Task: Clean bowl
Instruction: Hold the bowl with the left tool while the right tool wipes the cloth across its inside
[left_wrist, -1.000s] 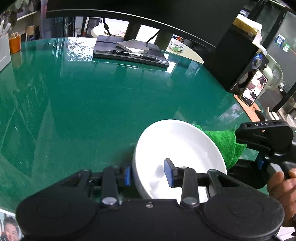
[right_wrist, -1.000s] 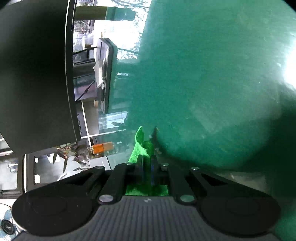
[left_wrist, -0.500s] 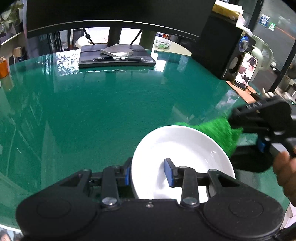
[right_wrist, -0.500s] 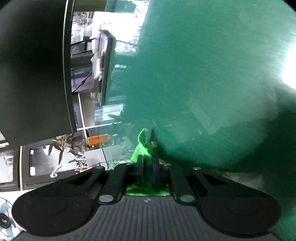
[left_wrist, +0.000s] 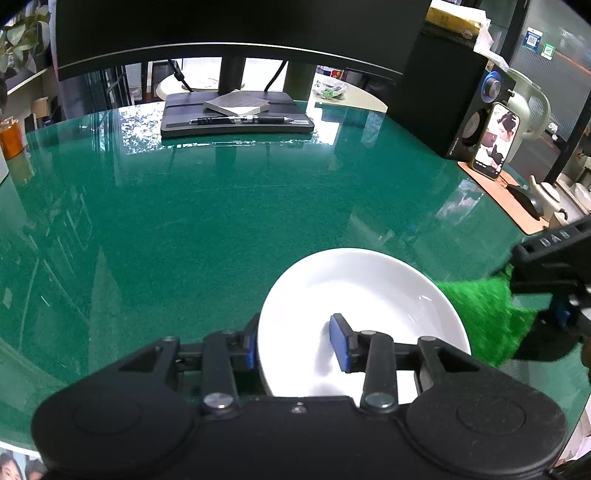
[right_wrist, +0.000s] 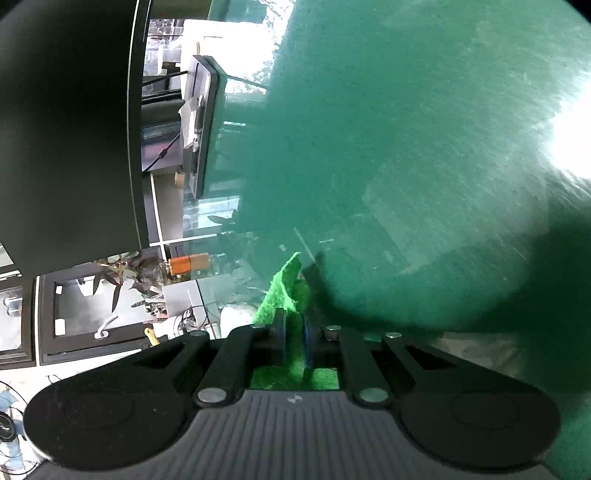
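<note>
A white bowl (left_wrist: 369, 295) sits low and right of centre in the left wrist view, over the green glass table (left_wrist: 184, 221). My left gripper (left_wrist: 295, 345) is shut on the bowl's near rim, one blue pad inside and one outside. My right gripper (right_wrist: 293, 339) is shut on a green cloth (right_wrist: 284, 295). In the left wrist view the cloth (left_wrist: 484, 317) hangs just beyond the bowl's right rim, held by the right gripper's black body (left_wrist: 554, 266). The bowl does not show in the right wrist view.
A dark monitor (left_wrist: 240, 29) stands at the back on a stand (left_wrist: 236, 118) bearing a pen and a notepad. A black speaker (left_wrist: 443, 92), a phone (left_wrist: 496, 140) and a mouse (left_wrist: 524, 199) stand at the right. An orange jar (left_wrist: 11, 140) is far left.
The bowl has levelled out and sits lower in the left wrist view. The right gripper with the cloth has moved away from the bowl's rim to the right.
</note>
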